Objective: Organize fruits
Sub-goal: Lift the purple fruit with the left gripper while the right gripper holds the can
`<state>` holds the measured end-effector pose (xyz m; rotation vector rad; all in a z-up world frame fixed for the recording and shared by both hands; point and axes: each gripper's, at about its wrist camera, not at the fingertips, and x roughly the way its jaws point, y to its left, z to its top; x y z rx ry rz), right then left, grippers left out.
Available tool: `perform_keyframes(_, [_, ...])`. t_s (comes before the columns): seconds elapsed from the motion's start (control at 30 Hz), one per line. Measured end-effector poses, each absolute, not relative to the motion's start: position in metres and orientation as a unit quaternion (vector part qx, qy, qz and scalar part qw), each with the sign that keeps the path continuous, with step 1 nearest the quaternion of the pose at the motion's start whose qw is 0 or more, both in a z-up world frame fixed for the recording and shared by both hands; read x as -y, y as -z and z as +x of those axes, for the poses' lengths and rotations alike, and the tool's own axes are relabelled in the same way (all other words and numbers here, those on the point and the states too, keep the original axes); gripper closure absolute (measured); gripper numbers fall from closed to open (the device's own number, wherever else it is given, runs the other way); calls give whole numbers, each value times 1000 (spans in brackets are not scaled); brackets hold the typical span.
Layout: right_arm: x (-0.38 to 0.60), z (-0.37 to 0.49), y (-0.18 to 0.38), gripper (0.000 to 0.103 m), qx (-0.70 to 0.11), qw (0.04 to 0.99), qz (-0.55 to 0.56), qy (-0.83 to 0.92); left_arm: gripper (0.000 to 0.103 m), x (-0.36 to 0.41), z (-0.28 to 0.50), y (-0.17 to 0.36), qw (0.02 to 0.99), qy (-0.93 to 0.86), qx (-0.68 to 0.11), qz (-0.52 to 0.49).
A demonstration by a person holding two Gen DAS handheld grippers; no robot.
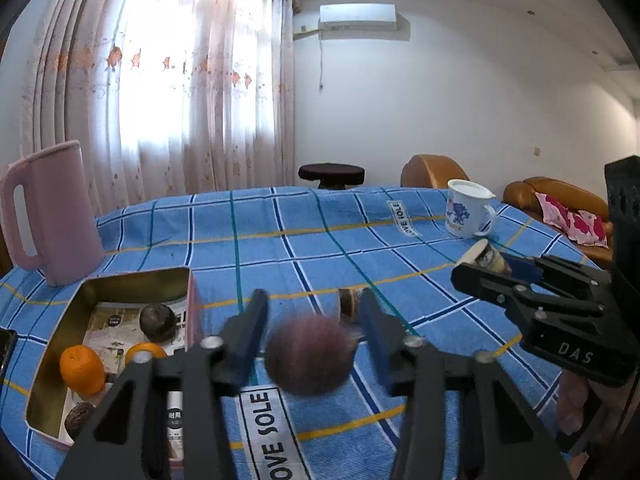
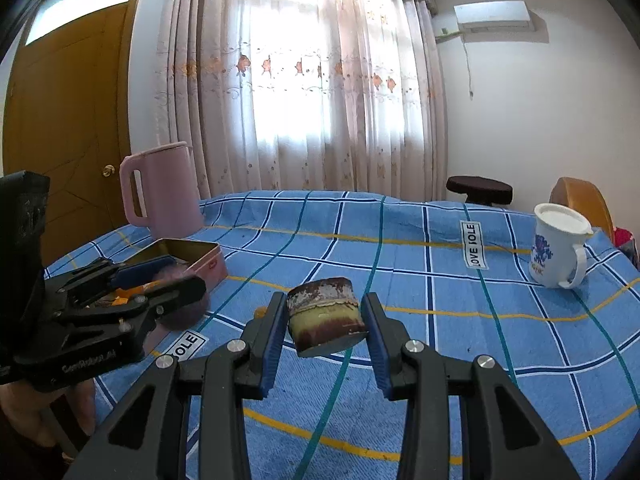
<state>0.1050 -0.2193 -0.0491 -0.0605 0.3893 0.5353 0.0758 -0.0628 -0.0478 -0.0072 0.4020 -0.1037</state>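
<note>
Closest to the left wrist camera, a dark purple round fruit [image 1: 310, 354], blurred, sits between the fingers of the left gripper [image 1: 313, 296] near the front edge of the surface [image 1: 320, 240], which wears a blue checked cloth. The gripper is spread around the fruit. A sliver of cloth shows beside the right-hand finger, so it does not look pinched yet, though the blur hides the exact contact.

Just left of it, by the surface's left edge, stands an open tin box [image 1: 136, 276] with a gold inside. It holds two oranges [image 1: 82, 370] and a dark fruit [image 1: 158, 322] like the one being reached for.

To the right, the right gripper [image 2: 324, 298] pinches a small rusty round tin [image 2: 326, 316], tilted and apparently raised off the cloth.

Farther back, a pink jug [image 1: 60, 216] stands at the far left edge and a white mug [image 1: 466, 210] with a blue print near the far right edge.

The step in hand looks like gripping the purple fruit for the box. Doing it well likely means centring the fruit between the pads, closing gently because round fruit rolls, lifting it over the box's wall, and setting it in the free space between the oranges. The rusty tin should stay well aside.
</note>
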Motion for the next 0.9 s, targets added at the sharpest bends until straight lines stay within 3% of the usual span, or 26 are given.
perform_keyframes(0.3, [219, 104, 49, 63, -187, 946, -34, -263, 59, 63, 77, 48, 978, 60, -201, -4])
perform_keyframes(0.37, [223, 102, 48, 63, -181, 950, -26, -252, 55, 62, 77, 49, 977, 56, -206, -7])
perform_keyframes(0.5, [247, 108, 47, 63, -187, 964, 51, -182, 26, 61, 61, 46, 977, 67, -201, -35])
perform_keyframes(0.53, [252, 114, 50, 63, -199, 959, 93, -181, 23, 65, 56, 45, 977, 66, -200, -22])
perform_keyframes(0.7, [247, 119, 51, 63, -209, 956, 100, -181, 18, 75, 45, 49, 976, 83, -202, -6])
perform_keyframes(0.9, [257, 107, 48, 63, -204, 960, 92, -168, 14, 108, 57, 61, 954, 148, -262, 2])
